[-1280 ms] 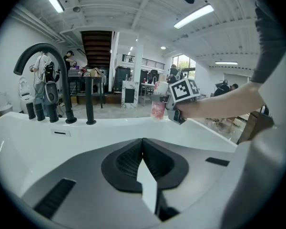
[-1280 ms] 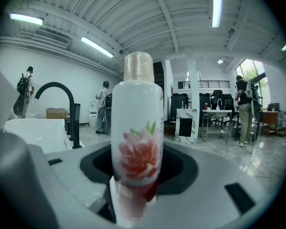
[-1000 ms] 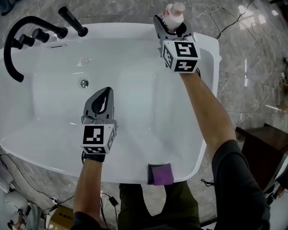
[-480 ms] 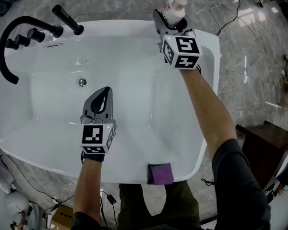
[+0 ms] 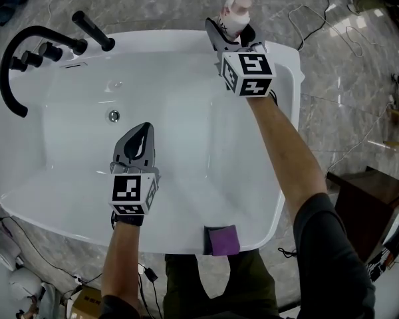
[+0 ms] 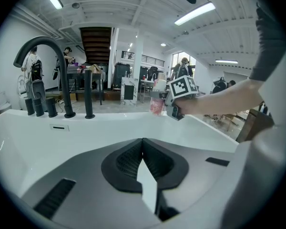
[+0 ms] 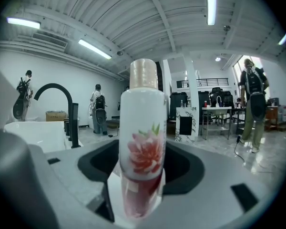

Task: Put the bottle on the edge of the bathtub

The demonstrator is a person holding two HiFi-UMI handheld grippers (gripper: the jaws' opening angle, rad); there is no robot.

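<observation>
ok, right gripper (image 5: 231, 33) jaws just opened around flower-print bottle (image 5: 236, 8), upright on bathtub rim (image 5: 166, 40). left gripper (image 5: 141, 137) closed, empty.

In your head view, your right gripper (image 5: 230, 30), fingers (image 5: 214, 35) just opened around the bottle (image 5: 236, 8), hides its base and the bathtub (image 5: 153, 40) rim beneath.
</observation>
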